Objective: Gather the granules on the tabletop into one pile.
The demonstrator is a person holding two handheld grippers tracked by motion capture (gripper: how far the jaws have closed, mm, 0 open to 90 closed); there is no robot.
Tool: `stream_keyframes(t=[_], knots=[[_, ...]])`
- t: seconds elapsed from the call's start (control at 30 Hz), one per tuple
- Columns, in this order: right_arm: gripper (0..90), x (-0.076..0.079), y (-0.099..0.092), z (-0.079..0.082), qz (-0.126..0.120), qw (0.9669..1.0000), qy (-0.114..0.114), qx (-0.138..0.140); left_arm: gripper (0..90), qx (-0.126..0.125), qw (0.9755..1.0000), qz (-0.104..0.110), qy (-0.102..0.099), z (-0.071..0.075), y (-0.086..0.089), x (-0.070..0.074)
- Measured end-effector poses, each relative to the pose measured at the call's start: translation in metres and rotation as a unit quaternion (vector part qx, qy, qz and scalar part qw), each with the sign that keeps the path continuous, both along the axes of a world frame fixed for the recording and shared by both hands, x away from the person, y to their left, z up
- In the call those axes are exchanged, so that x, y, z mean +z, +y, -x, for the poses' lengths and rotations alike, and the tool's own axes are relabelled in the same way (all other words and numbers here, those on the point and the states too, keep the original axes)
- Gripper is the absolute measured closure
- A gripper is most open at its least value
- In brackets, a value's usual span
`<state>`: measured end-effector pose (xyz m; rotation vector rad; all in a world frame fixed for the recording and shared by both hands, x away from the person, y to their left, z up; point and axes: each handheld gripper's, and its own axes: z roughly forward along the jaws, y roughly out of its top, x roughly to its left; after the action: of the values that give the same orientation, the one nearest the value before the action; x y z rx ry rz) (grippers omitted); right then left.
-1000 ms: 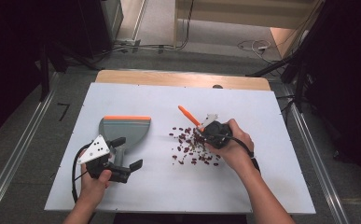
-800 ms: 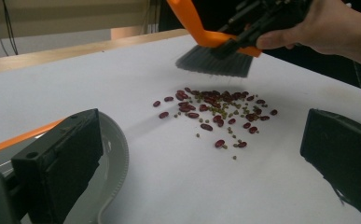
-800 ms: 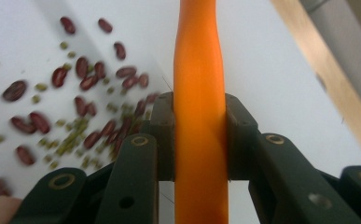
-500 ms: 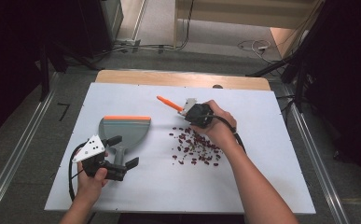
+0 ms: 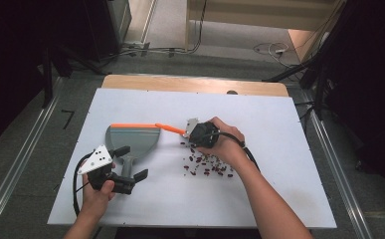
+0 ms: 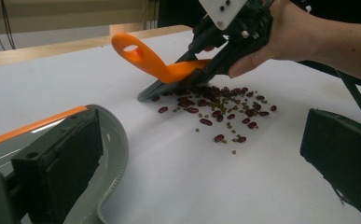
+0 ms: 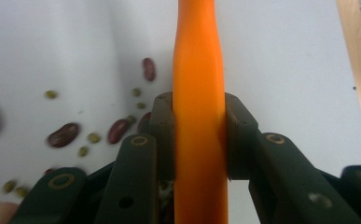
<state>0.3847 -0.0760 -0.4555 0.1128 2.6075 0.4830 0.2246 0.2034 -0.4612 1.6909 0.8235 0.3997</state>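
High view: the white desk [image 5: 279, 149] carries a grey dustpan [image 5: 133, 139] with an orange front lip, placed left of centre. A scatter of red beans [image 5: 207, 167] lies right of the dustpan, near the desk centre. The right gripper [image 5: 192, 130] sits at the far edge of the scatter, held by the right hand [image 5: 225, 144], and is clamped on the orange handle of a brush [image 5: 170, 128]; the handle points left, its tip close to the dustpan lip. The left gripper [image 5: 133, 164] rests at the near left, just beside the dustpan handle. Its jaws stand apart, one either side of that handle.

Left gripper view: the two black jaws are wide apart with bare desk between them. The left jaw stands in front of the dustpan [image 6: 113, 140]. Farther off, the brush [image 6: 169, 70] is tilted, its dark head touching the desk at the edge of the red beans [image 6: 215, 112], among which small green beans [image 6: 222, 108] are mixed.

Right gripper view: both jaws press on the orange brush [image 7: 199, 70] handle, which runs straight up between them. Red beans [image 7: 64, 134] and green beans [image 7: 94, 137] lie on the desk to the left.
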Motion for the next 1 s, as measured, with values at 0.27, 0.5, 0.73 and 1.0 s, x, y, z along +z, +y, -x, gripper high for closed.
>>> stream_keyframes(t=[0.27, 0.5, 0.73, 1.0], knots=[[68.7, 0.001, -0.007, 0.021, 0.001, 0.9995, 0.015, 0.029, 0.0, -0.003, 1.0000, 0.001, 0.001, 0.000, -0.003, 0.000], [68.6, 0.000, -0.011, 0.036, 0.004, 0.9985, 0.022, 0.049, 0.0, -0.005, 1.0000, 0.001, 0.002, -0.001, -0.005, 0.000], [68.6, 0.001, -0.015, 0.048, 0.003, 0.9978, 0.022, 0.063, 0.0, -0.005, 1.0000, 0.001, 0.002, -0.001, -0.006, 0.000], [68.6, 0.002, -0.017, 0.055, 0.008, 0.9968, 0.033, 0.072, 0.0, -0.005, 1.0000, 0.000, 0.002, -0.001, -0.006, -0.001]])
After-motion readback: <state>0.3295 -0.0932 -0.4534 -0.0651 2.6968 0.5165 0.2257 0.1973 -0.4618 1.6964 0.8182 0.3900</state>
